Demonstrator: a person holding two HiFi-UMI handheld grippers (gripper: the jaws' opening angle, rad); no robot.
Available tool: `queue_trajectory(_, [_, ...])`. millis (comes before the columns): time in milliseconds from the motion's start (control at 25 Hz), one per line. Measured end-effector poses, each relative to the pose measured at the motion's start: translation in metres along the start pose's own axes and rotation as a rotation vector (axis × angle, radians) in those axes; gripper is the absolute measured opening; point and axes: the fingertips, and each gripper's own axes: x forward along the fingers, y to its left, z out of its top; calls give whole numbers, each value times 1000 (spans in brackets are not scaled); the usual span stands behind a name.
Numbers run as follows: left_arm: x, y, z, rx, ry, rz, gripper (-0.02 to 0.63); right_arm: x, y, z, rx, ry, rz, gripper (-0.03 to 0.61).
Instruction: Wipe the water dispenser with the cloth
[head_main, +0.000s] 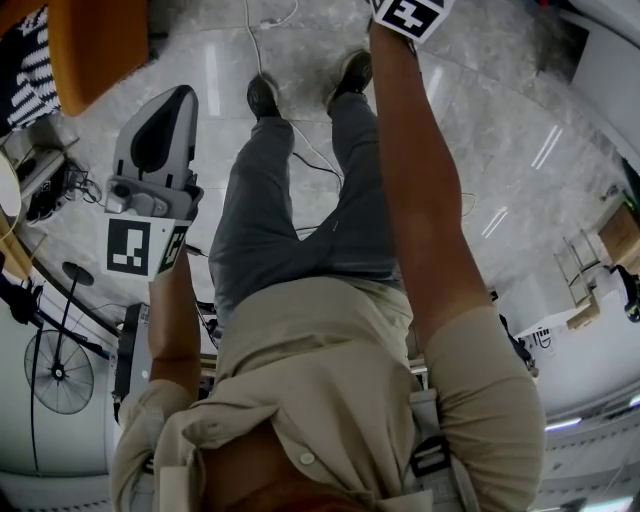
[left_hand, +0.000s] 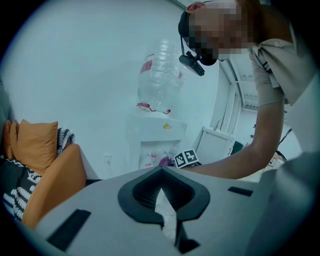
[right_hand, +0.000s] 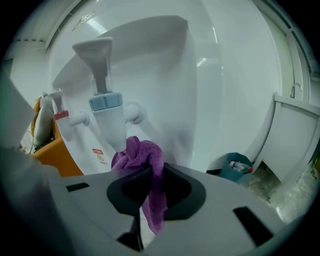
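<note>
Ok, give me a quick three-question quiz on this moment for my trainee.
1. True or false: the left claw holds the purple cloth.
2. The cloth is bunched just under a tap. Which colour is that tap's collar? A) red B) blue C) green
3. What sits on top of the water dispenser?
Key: 1 false, the right claw grips it. 2 B. 3 a clear upturned bottle.

Head downward; dispenser (left_hand: 156, 131) in both others
</note>
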Motion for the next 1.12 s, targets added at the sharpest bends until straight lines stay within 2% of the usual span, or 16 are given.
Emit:
queue_trajectory(280, [-9,8,17,-5,-19,9,15,1,14,-1,-23,7,31,61])
queue_trajectory(440, [-14,9,43,2,-47,15,15,-16,28,-16,-45,78,72,61])
queue_trajectory(560, [-20,10,67,10,-72,21,15,-40,38,-10,-71,102,101,61])
queue_trajectory(680, [-30,18,93,30,-95,23,15,-63,49,8,-113,107,131,61])
queue_trajectory(840, [-55,36,111,83,-45,24,15,-94,73,40,-174,103,175,61])
queue_trajectory(1120, [-88,41,161,105,-74,48,15,-154,95,112,-221,33,226,61])
